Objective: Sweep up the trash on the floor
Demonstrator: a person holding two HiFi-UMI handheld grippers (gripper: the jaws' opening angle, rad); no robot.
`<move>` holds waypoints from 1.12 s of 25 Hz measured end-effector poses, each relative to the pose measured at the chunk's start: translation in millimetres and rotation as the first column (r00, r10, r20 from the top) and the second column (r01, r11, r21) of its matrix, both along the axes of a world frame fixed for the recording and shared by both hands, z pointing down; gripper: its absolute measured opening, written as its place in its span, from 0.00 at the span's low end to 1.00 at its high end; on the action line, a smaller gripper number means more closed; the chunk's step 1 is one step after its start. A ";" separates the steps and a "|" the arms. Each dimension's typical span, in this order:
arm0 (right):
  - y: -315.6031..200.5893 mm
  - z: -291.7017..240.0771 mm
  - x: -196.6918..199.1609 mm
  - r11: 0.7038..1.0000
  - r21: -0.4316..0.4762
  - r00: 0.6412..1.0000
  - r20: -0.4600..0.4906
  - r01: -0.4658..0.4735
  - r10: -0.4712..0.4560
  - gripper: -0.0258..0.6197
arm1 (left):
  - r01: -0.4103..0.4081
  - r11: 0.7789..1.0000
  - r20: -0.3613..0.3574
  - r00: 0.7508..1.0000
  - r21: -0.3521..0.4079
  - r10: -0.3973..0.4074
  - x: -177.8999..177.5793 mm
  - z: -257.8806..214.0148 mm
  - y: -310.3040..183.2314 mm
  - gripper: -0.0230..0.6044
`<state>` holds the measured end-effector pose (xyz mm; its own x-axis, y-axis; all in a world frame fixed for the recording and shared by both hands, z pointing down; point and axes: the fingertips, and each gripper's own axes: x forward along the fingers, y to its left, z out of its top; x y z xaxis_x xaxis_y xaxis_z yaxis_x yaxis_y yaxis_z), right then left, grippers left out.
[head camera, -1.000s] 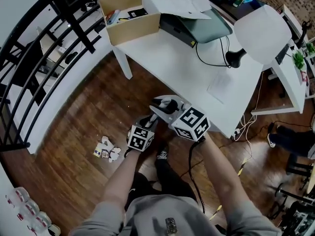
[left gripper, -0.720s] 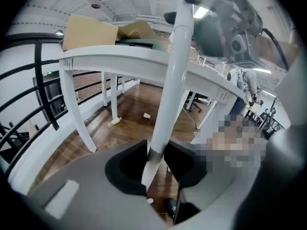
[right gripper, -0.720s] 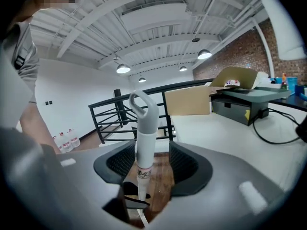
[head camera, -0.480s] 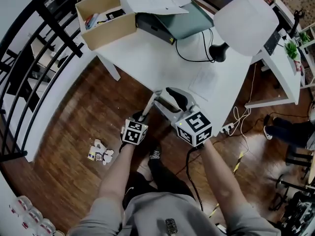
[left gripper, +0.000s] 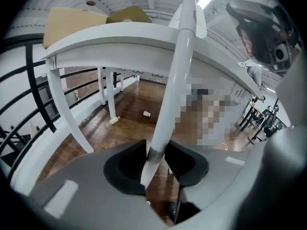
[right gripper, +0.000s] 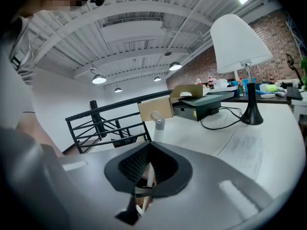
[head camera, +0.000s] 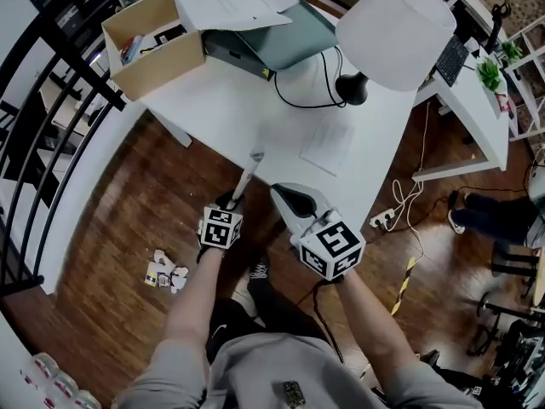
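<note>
A small pile of crumpled trash lies on the wooden floor, left of my left gripper. That gripper is shut on a long white broom handle, though its jaws are easing open. In the left gripper view the handle stands between the pads and rises past the table edge. Two small scraps lie on the floor under the table. My right gripper is just right of the handle, shut, with nothing seen held. In the right gripper view the handle's looped tip shows just beyond that gripper.
A white table stands right in front, carrying a white lamp, a cardboard box, a grey device and papers. A black railing runs along the left. Cables lie on the floor at right. My shoe is below the grippers.
The right gripper's jaws, wide apart half a second ago, have closed. Both grippers have come closer to the table, and the handle's tip now reaches over the table edge.
</note>
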<state>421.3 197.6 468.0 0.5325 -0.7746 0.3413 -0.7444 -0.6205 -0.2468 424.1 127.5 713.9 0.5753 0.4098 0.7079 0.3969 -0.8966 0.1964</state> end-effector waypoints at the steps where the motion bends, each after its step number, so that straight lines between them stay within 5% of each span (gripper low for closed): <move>1: -2.3 1.5 -3.4 1.000 0.006 1.000 0.012 0.013 -0.013 0.04 | 0.000 1.000 0.003 1.000 0.000 0.000 -0.3 0.2 -0.1 0.23; 8: -25.1 -1.1 -27.5 0.993 0.037 0.992 0.051 0.114 -0.115 0.04 | -0.003 0.999 -0.006 1.000 -0.043 0.003 -24.0 -24.4 -0.6 0.36; 12: -65.6 -25.6 -55.2 0.970 0.148 0.977 0.061 0.191 -0.202 0.04 | 0.079 0.992 -0.106 0.990 -0.103 -0.090 -56.0 -80.3 -33.2 0.35; 19: -182.1 -62.2 -132.9 0.926 0.199 0.942 0.033 0.321 -0.334 0.04 | 0.172 0.978 -0.311 0.929 -0.122 -0.202 -146.3 -184.2 -149.5 0.05; 28: -309.7 -118.3 -286.7 0.841 0.240 0.872 -0.056 0.485 -0.486 0.04 | 0.251 0.944 -0.445 0.836 -0.212 -0.322 -314.2 -296.2 -257.0 0.05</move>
